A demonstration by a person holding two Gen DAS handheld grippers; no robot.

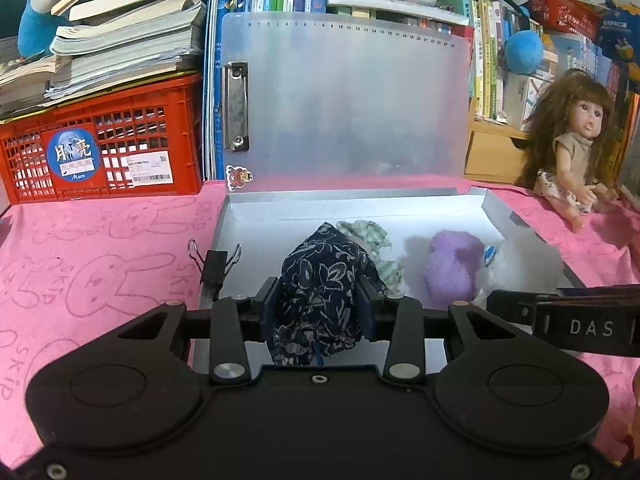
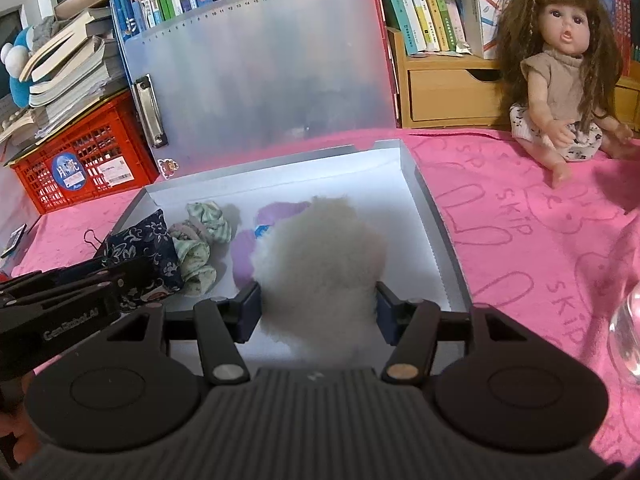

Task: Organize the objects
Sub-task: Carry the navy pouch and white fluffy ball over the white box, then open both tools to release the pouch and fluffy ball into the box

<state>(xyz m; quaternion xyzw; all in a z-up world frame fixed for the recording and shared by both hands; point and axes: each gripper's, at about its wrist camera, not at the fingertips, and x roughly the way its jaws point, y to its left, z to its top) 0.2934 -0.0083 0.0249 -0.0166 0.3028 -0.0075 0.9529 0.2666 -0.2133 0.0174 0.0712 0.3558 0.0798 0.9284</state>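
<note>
An open grey file box (image 1: 500, 216) (image 2: 424, 188) lies on the pink cloth, its frosted lid (image 1: 344, 104) standing upright. My left gripper (image 1: 320, 310) is shut on a dark blue floral pouch (image 1: 320, 292) over the box's near left part; the pouch also shows in the right wrist view (image 2: 148, 248). My right gripper (image 2: 318, 312) is shut on a white fluffy pompom (image 2: 320, 264) over the box's near right part; it also shows in the left wrist view (image 1: 520, 264). In the box lie a green checked scrunchie (image 1: 368, 236) (image 2: 200, 248) and a purple fluffy item (image 1: 452, 268) (image 2: 248, 252).
A black binder clip (image 1: 214, 266) sits on the box's left wall. A red crate (image 1: 100, 152) under stacked books stands at the back left. A doll (image 1: 572, 148) (image 2: 560, 76) sits at the right on the cloth. A clear glass (image 2: 628, 336) is at the right edge.
</note>
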